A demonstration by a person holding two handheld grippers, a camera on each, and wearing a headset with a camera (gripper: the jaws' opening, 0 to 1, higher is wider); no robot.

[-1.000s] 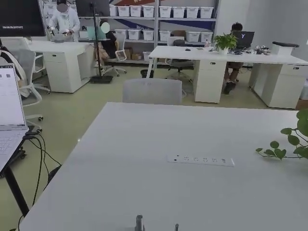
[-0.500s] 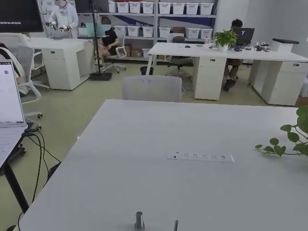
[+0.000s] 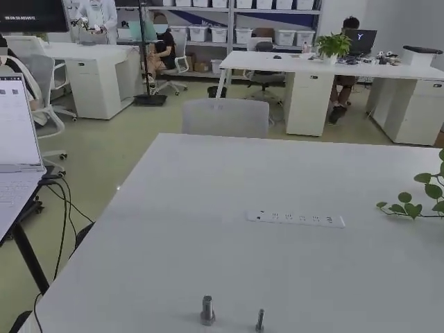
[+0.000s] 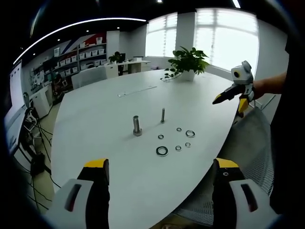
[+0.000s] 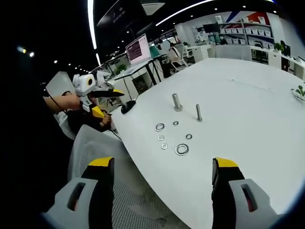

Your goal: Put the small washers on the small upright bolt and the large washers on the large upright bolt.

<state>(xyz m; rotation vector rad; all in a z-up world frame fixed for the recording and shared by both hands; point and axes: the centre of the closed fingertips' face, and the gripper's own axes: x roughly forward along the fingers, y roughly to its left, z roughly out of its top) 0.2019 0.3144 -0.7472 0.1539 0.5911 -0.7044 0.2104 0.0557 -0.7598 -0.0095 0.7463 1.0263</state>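
Left gripper [image 4: 160, 166]: jaws wide apart, empty, held off table [image 4: 95, 100] edge. Right gripper [image 5: 162, 164]: likewise. Large washers [image 4: 162, 151], small washers [image 4: 177, 148]: flat, scattered dead ahead of both. Large bolt [image 4: 137, 125], small bolt [image 4: 163, 115]: upright, long axes vertical, side by side, just beyond, bare of washers. Neither gripper evidently nearer.

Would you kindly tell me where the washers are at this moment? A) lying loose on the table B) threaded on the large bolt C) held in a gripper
A: the washers lie flat on the table beside the large bolt and the small bolt, both bare.
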